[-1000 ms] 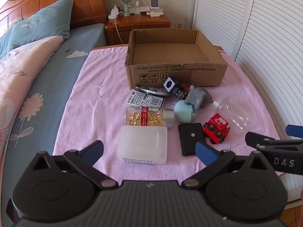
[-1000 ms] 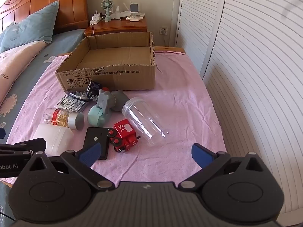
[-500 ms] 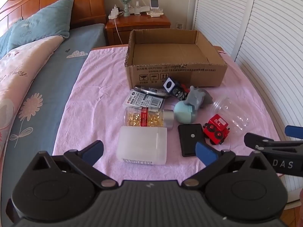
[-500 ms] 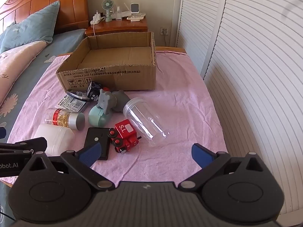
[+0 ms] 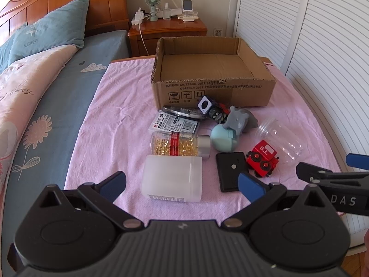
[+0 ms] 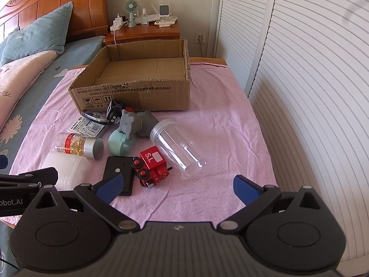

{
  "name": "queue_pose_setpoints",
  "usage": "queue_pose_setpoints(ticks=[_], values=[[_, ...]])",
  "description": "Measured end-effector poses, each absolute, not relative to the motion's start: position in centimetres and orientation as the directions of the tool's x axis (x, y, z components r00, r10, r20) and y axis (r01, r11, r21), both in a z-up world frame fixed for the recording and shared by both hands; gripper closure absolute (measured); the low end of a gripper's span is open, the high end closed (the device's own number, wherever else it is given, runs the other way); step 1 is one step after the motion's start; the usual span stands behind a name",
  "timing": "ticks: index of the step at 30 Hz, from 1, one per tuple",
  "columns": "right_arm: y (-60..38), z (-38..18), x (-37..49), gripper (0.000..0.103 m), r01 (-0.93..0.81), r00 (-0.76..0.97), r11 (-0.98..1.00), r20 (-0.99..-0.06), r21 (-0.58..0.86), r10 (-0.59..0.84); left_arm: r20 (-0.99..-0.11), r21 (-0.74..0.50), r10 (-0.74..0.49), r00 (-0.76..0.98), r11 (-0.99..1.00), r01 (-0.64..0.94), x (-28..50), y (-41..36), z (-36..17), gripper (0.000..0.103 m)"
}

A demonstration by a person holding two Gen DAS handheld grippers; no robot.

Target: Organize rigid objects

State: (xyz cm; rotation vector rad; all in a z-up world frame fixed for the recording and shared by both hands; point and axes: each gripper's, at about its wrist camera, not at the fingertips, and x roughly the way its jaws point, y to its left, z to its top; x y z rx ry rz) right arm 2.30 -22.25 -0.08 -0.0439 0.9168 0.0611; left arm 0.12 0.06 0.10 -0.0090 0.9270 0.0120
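Observation:
An open, empty cardboard box (image 5: 214,90) (image 6: 138,94) stands at the back of the pink cloth. In front lie a frosted white container (image 5: 173,177), a capsule bottle (image 5: 177,143), a black device (image 5: 230,170), a red toy train (image 5: 263,160) (image 6: 152,166), a clear jar (image 6: 177,147), a grey elephant (image 6: 136,122) on a teal ball (image 6: 120,143), a label packet (image 5: 174,124) and a black cube (image 5: 206,105). My left gripper (image 5: 182,183) is open above the white container. My right gripper (image 6: 177,188) is open, near the train and jar.
A bed with a blue pillow (image 5: 46,34) and floral quilt lies to the left. A wooden nightstand (image 5: 168,30) with a fan stands behind the box. White louvred doors (image 6: 299,69) run along the right. The cloth's near edge is close below both grippers.
The right wrist view has shifted slightly, with the objects drifting a little right. The left gripper and the objects have not moved.

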Motion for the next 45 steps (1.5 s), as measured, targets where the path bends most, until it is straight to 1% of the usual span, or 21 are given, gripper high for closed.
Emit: queue_pose_setpoints(ticks=[45], values=[[-22.37,0.32,2.12,0.0,-0.073,0.617,0.997,-0.785,-0.004,0.042,-0.793,0.007,0.013,0.61,1.0,-0.013,0.16,-0.29,0.6,0.001]])
